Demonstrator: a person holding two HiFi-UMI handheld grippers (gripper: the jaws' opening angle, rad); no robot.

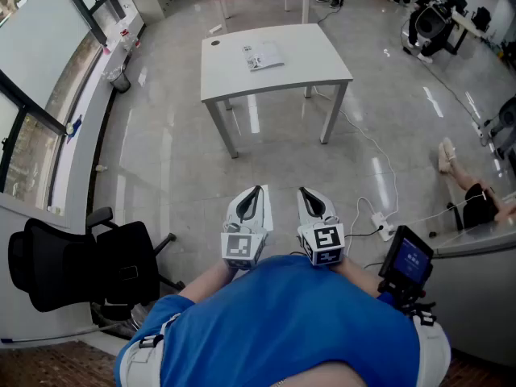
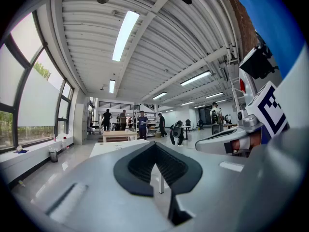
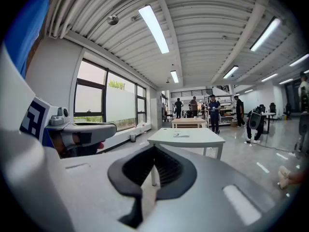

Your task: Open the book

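Fingers (image 2: 136, 170) of left gripper (image 1: 255, 193) and right gripper (image 1: 306, 193) shut, empty, well short of the table (image 1: 322, 71); arriving shut risks shoving the book (image 1: 263, 56) across it, cover unlifted.

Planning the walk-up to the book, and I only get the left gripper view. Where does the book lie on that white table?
Observer: The book lies flat at about the middle of the white table.
Operator: Anything on the floor to avoid?
Observer: A white power strip with its cable lies on the floor, to the right of the right gripper in the head view.
Operator: And on the left?
Observer: A black office chair stands to the left of the left gripper.
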